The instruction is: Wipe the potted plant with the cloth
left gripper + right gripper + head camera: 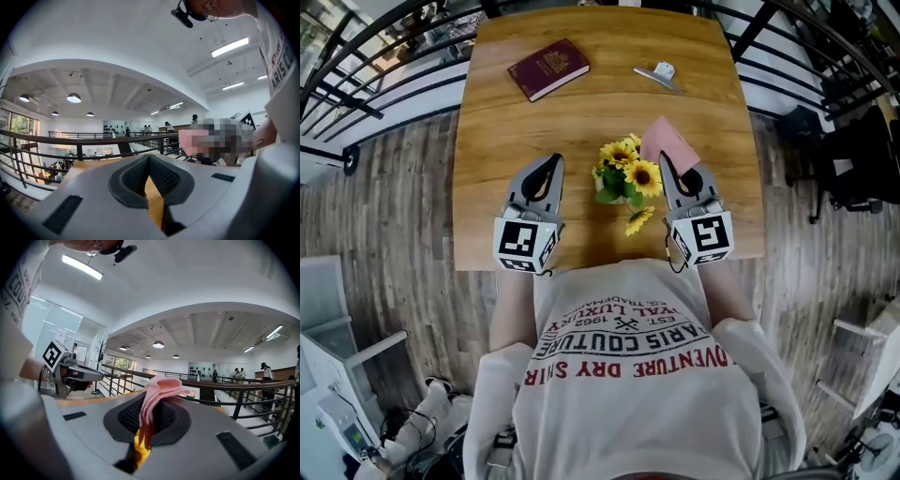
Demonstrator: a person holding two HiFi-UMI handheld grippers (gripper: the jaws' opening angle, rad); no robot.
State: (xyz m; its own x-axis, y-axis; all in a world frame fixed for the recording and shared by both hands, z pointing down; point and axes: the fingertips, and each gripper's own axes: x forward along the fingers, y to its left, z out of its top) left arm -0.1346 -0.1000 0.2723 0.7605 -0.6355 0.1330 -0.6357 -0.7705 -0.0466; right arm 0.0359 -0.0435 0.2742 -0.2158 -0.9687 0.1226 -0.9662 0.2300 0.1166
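Note:
The potted plant (pixel 626 176), a small bunch of yellow sunflowers with green leaves, stands on the wooden table (pixel 581 122) between my two grippers; its pot is hidden under the blooms. My right gripper (pixel 669 165) is shut on the pink cloth (pixel 667 142), which sticks out past the jaws just right of the flowers. In the right gripper view the folded cloth (pixel 158 397) is pinched between the pads, with a yellow bloom (pixel 140 452) below. My left gripper (pixel 551 165) hovers left of the plant, its jaws shut and empty (pixel 149 161).
A maroon booklet (pixel 548 67) lies at the table's far left. A small metal and white object (pixel 659 73) lies at the far right. Black railings (pixel 356 66) run round the table's far side. The table's near edge is just under my grippers.

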